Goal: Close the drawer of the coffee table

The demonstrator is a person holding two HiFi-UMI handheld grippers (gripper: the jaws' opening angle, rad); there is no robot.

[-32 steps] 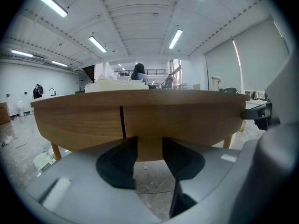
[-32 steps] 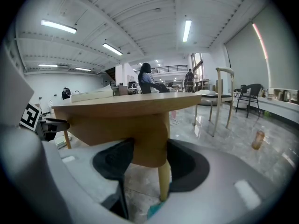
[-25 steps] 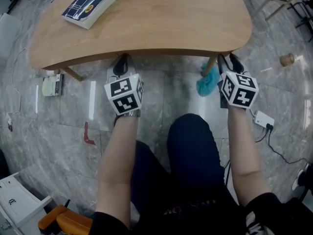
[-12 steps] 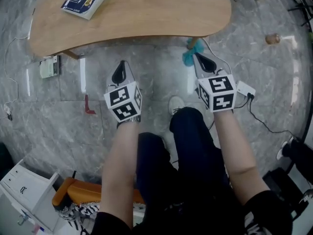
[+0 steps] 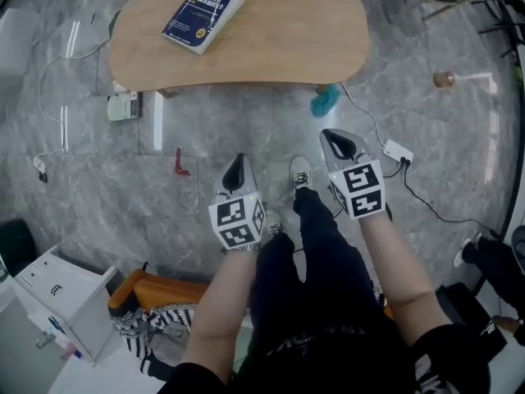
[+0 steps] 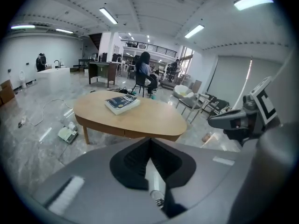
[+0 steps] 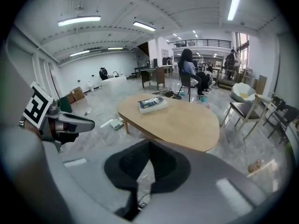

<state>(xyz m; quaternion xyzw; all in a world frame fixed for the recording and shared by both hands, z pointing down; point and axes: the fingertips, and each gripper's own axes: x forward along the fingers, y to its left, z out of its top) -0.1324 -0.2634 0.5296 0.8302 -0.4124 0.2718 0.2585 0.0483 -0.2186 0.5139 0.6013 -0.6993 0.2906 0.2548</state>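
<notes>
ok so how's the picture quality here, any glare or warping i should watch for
Head view: even light, sharp, with white glare streaks on the glossy floor by the coffee table's left end; edges bowed. Left gripper view: heavy fisheye, black corners, ceiling lights bright but washing nothing out. Right gripper view: same fisheye and dark rim, table still crisp.

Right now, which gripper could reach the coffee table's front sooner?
Probably the right gripper: it sits nearer the coffee table than the left gripper. Both are shut, empty and off the table.
</notes>
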